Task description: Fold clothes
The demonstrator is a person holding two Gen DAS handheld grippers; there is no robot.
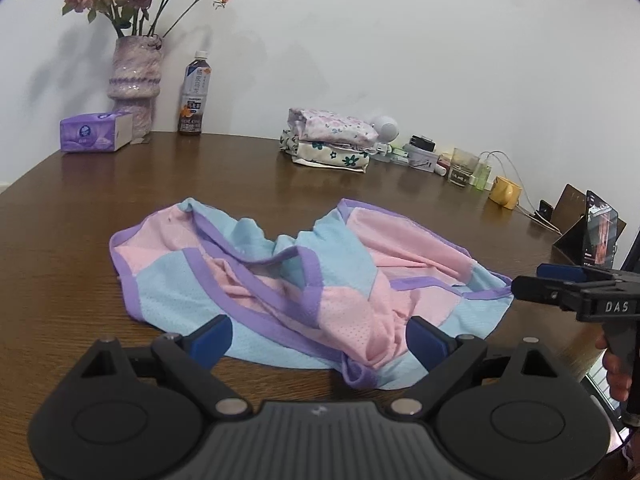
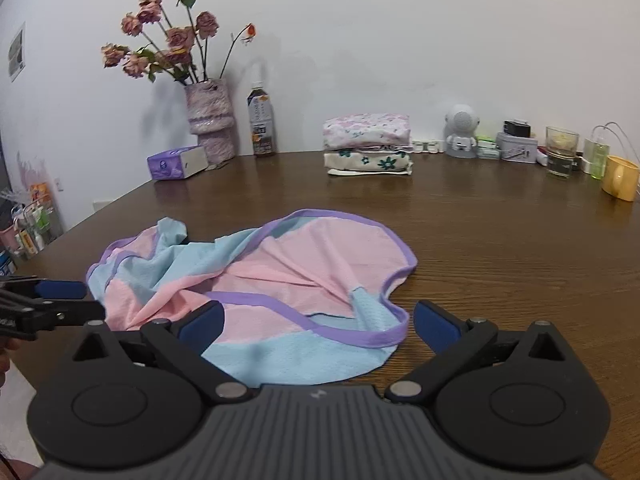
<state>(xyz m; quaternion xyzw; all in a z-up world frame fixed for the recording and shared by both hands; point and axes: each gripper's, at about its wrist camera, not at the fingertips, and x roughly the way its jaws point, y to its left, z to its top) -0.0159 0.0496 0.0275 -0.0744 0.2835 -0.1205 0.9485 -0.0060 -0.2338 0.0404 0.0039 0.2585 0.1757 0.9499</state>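
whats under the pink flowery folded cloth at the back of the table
Under it lies a cream folded cloth with teal flowers, resting on the table. Anything between or beneath the two is covered.

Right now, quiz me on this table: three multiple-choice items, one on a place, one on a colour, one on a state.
1. Where does the tissue box stand?
A. Beside the vase
B. On the folded clothes
C. Next to the yellow mug

2. What colour is the trim on the garment lying loose on the table?
A. Green
B. Purple
C. Black

3. How is the right gripper?
A. Shut on the garment
B. Shut on nothing
C. Open

Answers: 1 A, the box sits at the vase's foot, far from the mug and the folded stack. 2 B, purple bands edge the pink and blue panels. 3 C, its blue pads stand wide apart, pressing nothing.
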